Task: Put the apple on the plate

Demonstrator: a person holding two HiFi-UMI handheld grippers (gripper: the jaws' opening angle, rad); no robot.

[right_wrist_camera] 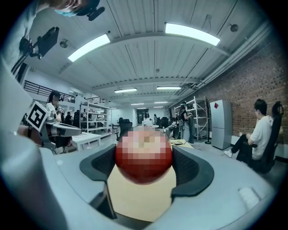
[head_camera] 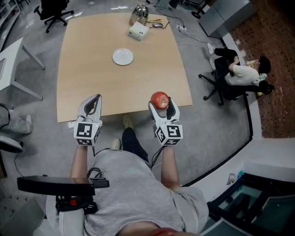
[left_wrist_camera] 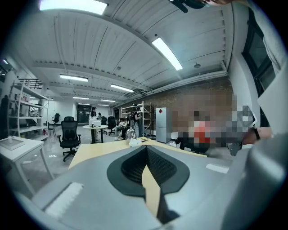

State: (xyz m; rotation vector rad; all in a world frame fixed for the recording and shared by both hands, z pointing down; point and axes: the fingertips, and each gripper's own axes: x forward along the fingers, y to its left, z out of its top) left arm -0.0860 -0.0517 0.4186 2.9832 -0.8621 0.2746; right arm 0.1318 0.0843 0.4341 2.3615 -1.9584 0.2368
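Note:
A red apple (head_camera: 160, 99) is held between the jaws of my right gripper (head_camera: 162, 102), above the near edge of the wooden table (head_camera: 92, 83). In the right gripper view the apple (right_wrist_camera: 144, 155) fills the gap between the dark pads (right_wrist_camera: 191, 168). A small white plate (head_camera: 122, 56) lies on the table's far middle, well beyond both grippers. My left gripper (head_camera: 93, 103) hovers at the near table edge, its jaws together and holding nothing; its pads (left_wrist_camera: 159, 168) meet in the left gripper view.
A white box (head_camera: 138, 31), a shiny metal object (head_camera: 139, 14) and cables lie at the table's far edge. A seated person (head_camera: 242, 73) is at the right on an office chair. Another chair (head_camera: 53, 11) stands far left, and a white desk (head_camera: 11, 64) at left.

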